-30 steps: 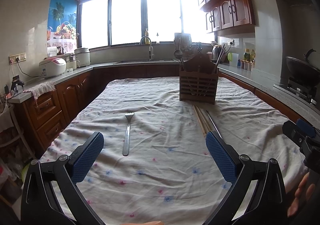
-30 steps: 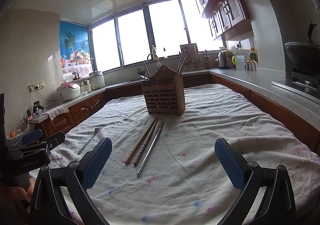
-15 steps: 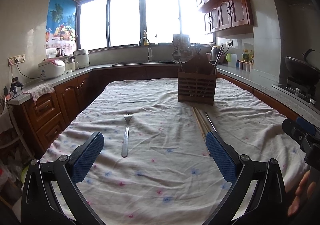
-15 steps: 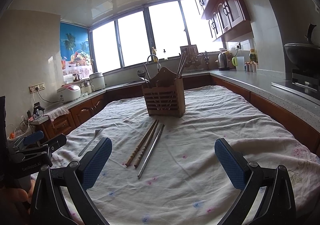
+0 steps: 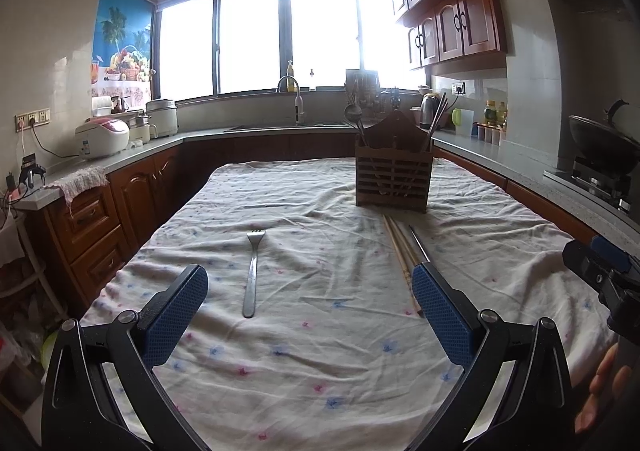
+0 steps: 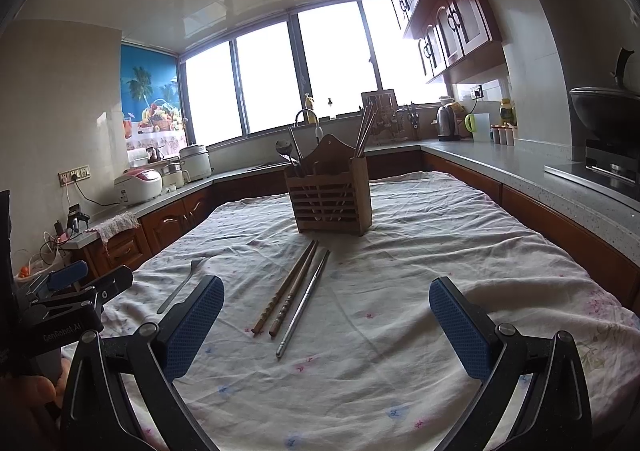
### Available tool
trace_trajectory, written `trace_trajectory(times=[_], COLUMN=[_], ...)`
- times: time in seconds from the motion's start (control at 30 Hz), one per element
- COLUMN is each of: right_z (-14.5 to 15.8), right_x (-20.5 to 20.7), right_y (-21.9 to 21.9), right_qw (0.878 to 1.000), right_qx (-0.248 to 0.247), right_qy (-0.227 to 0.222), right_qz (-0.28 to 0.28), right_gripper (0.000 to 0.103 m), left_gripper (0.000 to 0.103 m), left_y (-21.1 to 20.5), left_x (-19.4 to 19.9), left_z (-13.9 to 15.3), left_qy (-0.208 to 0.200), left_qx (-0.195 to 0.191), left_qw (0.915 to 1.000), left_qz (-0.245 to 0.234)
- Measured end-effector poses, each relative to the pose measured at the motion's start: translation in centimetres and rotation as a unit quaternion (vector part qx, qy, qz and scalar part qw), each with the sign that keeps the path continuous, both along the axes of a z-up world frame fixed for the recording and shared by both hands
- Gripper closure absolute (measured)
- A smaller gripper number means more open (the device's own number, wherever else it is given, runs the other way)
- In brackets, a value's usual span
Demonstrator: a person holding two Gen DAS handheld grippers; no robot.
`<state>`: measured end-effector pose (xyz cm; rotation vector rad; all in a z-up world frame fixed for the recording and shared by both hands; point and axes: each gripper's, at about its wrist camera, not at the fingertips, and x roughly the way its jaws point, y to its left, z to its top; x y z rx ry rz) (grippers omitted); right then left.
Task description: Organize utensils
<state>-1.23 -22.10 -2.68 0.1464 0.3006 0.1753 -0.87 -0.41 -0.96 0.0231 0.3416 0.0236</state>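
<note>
A steel fork (image 5: pixel 252 275) lies on the cloth-covered table (image 5: pixel 320 351), just ahead of my left gripper (image 5: pixel 310 297), which is open and empty. The fork also shows in the right wrist view (image 6: pixel 176 291). Two wooden chopsticks (image 6: pixel 286 289) and a metal chopstick (image 6: pixel 306 301) lie ahead of my right gripper (image 6: pixel 326 311), which is open and empty. The chopsticks also show in the left wrist view (image 5: pixel 400 247). A wooden utensil holder (image 5: pixel 394 181) with a ladle and chopsticks in it stands farther back, also in the right wrist view (image 6: pixel 330 197).
Kitchen counters ring the table. Rice cookers (image 5: pixel 104 137) stand at the left, a sink tap (image 5: pixel 296 99) at the back, a kettle (image 6: pixel 446 123) and a wok (image 6: pixel 608 115) at the right. The other gripper shows at each view's edge.
Both grippers have shifted slightly; the fork and chopsticks sit a little lower in the views. Nothing was grasped or released.
</note>
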Motion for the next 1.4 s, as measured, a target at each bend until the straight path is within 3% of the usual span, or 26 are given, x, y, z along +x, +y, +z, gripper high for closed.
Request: trace_trajectory(times=[1.4], right_z=[0.04], right_x=[0.45], right_y=[-0.27], right_qw=[1.0], right_qx=[0.008], right_qy=[0.004], right_qz=[-0.003], right_gripper=[0.0], left_gripper=[0.0], left_y=[-0.2], left_x=[0.8], left_z=[-0.09], left_qy=[0.003], left_qx=[0.001], left_qw=[0.9999], left_qz=[-0.013])
